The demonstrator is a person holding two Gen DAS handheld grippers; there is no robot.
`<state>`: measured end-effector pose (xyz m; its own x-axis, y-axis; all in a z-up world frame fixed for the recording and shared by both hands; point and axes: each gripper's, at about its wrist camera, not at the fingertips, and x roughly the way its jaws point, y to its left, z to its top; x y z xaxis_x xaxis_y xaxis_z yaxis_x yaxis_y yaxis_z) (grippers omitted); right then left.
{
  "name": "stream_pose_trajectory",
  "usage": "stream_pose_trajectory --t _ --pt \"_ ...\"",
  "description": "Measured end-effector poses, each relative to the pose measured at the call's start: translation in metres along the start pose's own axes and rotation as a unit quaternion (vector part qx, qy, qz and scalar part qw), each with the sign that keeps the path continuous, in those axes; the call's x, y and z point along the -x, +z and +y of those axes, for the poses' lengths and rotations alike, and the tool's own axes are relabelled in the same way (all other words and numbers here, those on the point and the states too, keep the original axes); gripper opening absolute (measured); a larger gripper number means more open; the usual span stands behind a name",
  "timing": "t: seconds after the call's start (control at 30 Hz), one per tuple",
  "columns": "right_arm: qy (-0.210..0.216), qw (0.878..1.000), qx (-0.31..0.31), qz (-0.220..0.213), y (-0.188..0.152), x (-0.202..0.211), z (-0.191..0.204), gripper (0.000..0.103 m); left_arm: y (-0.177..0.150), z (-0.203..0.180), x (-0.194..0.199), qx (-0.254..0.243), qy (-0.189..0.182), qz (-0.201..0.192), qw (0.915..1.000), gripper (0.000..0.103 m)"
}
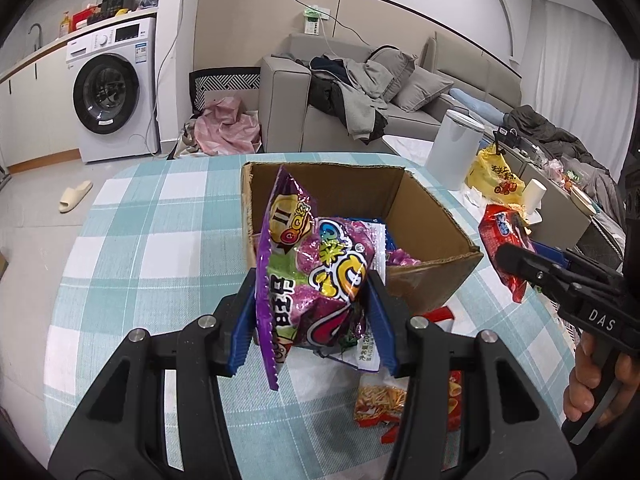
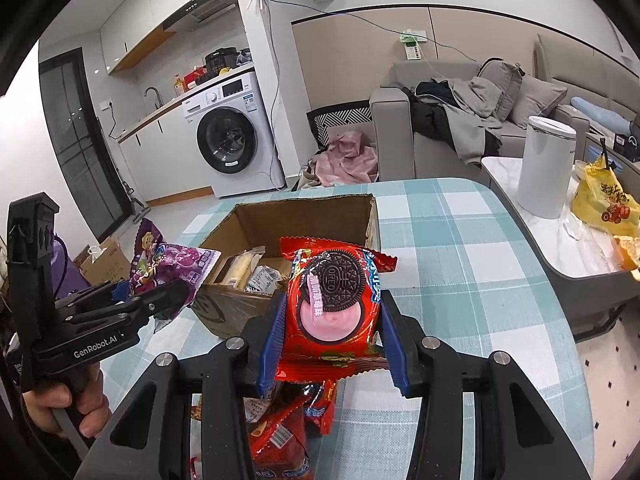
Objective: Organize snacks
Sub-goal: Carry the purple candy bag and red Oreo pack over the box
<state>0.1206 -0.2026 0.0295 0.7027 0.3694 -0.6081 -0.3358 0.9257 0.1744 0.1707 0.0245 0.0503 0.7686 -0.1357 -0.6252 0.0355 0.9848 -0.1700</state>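
My left gripper (image 1: 312, 312) is shut on a purple snack bag (image 1: 308, 276), held up above the table just in front of an open cardboard box (image 1: 436, 208). The same purple bag (image 2: 168, 268) shows at the left of the right wrist view, in the left gripper (image 2: 176, 292). My right gripper (image 2: 330, 328) is shut on a red Oreo packet (image 2: 334, 312), lifted near the box (image 2: 304, 212). That red packet (image 1: 500, 236) and the right gripper (image 1: 516, 260) appear at the right of the left wrist view. Several snacks (image 2: 244, 272) lie inside the box.
More red and orange snack packets (image 1: 380, 404) lie on the checked tablecloth (image 1: 160, 240) under the grippers. A side table at the right carries a white canister (image 2: 546, 168) and a yellow bag (image 2: 604, 200). Behind are a sofa (image 1: 400, 92) and a washing machine (image 1: 112, 88).
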Motion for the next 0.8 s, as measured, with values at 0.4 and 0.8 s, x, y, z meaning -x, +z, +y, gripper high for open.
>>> stream_pose_trajectory --t 0.4,0.8 --pt "0.009 1.0 0.001 0.004 0.013 -0.009 0.002 0.045 0.014 -0.005 -0.015 -0.004 -0.004 0.005 1.0 0.047" --pt "0.031 0.999 0.004 0.027 0.018 -0.036 0.009 0.045 0.025 0.0 -0.035 -0.008 0.005 0.01 0.9999 0.047"
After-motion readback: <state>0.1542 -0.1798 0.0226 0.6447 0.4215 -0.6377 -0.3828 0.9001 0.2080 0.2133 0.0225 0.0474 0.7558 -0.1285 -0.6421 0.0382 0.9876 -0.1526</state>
